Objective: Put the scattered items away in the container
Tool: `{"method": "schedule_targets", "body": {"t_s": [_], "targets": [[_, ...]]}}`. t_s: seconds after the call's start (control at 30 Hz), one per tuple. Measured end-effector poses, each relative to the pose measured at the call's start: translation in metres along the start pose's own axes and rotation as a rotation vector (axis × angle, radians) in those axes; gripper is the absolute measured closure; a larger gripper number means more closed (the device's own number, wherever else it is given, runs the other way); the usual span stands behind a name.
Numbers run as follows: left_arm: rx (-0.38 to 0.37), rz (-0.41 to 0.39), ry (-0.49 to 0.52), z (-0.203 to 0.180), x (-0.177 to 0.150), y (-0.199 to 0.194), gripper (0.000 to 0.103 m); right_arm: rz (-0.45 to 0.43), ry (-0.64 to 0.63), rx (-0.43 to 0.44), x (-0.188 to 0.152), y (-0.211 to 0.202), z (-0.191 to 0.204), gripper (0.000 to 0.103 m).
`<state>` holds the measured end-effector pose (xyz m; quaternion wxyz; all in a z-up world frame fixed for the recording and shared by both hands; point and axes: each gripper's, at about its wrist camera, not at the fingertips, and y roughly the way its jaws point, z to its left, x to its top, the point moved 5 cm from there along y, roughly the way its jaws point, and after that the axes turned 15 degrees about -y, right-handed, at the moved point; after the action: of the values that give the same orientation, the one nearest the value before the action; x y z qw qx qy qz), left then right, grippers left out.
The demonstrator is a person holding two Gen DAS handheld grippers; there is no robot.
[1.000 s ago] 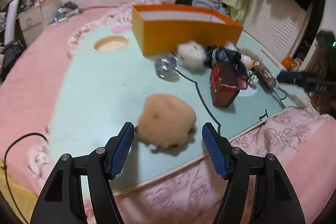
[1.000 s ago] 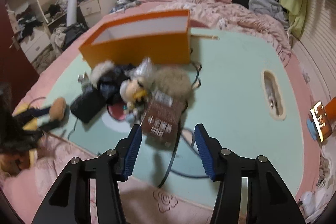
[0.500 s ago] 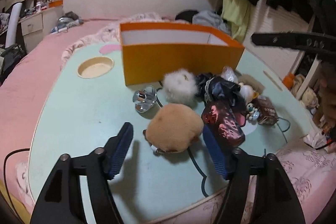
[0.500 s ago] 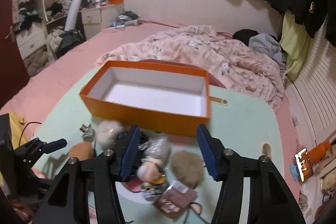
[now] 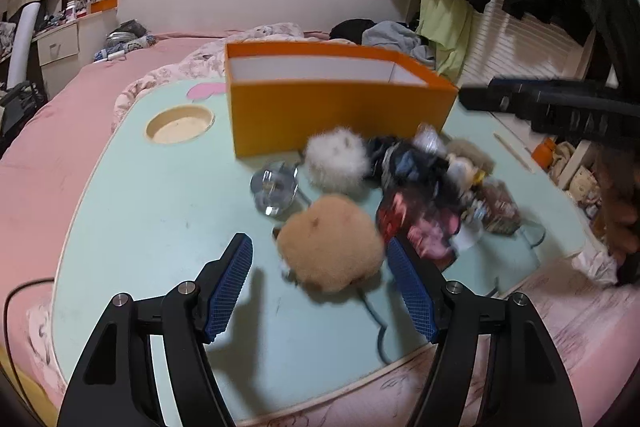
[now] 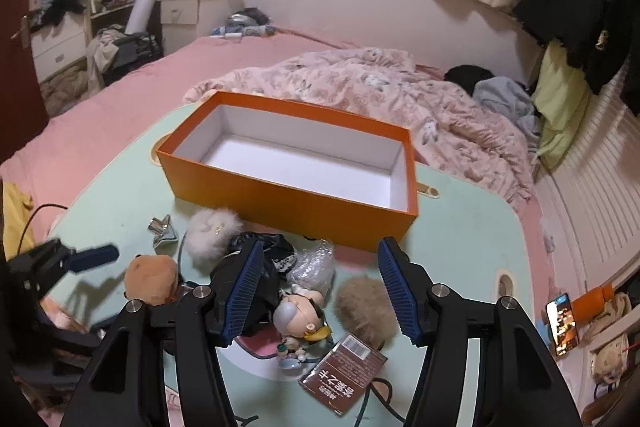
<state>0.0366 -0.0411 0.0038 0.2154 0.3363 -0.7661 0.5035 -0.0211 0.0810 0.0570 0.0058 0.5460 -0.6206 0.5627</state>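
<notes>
Orange box (image 6: 288,183) sits open-topped at the far middle of the mint table (image 6: 460,227), its white inside bare. Scattered items lie heaped at its six o'clock: a white pompom (image 6: 214,229), a tan plush ball (image 5: 330,245), a figurine (image 6: 298,313). My left gripper (image 5: 320,275) is released, pads either side of the tan ball, not pressing. My right gripper (image 6: 320,287) hangs spread above the heap, holding nothing.

L hand-held gripper (image 5: 320,285) open, tan plush (image 5: 330,241) btwn jaws.
</notes>
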Motion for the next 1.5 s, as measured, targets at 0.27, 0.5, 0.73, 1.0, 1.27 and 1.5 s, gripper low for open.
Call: {"method": "schedule_targets", "body": {"t_s": [0.27, 0.5, 0.73, 1.0, 1.27, 1.5], "targets": [[0.117, 0.071, -0.065, -0.014, 0.133, 0.027, 0.032, 0.027, -0.035, -0.051, 0.062, 0.037, -0.035, 0.043], [0.133, 0.112, -0.069, -0.016, 0.139, 0.073, 0.032, 0.078, 0.009, -0.066, 0.057, 0.074, -0.048, 0.043], [0.122, 0.111, -0.076, -0.015, 0.135, 0.070, 0.032, 0.087, 0.019, -0.053, 0.051, 0.077, -0.048, 0.043], [0.089, 0.052, 0.014, -0.036, 0.110, 0.008, 0.032, -0.009, -0.017, 0.033, 0.016, 0.016, -0.040, 0.037], [0.116, 0.059, 0.050, -0.030, 0.017, -0.023, 0.032, 0.007, 0.034, 0.100, -0.104, -0.029, -0.024, 0.030], [0.150, 0.060, 0.042, -0.021, -0.030, -0.011, 0.032, 0.061, 0.061, 0.129, -0.147, -0.020, -0.011, 0.027]]}}
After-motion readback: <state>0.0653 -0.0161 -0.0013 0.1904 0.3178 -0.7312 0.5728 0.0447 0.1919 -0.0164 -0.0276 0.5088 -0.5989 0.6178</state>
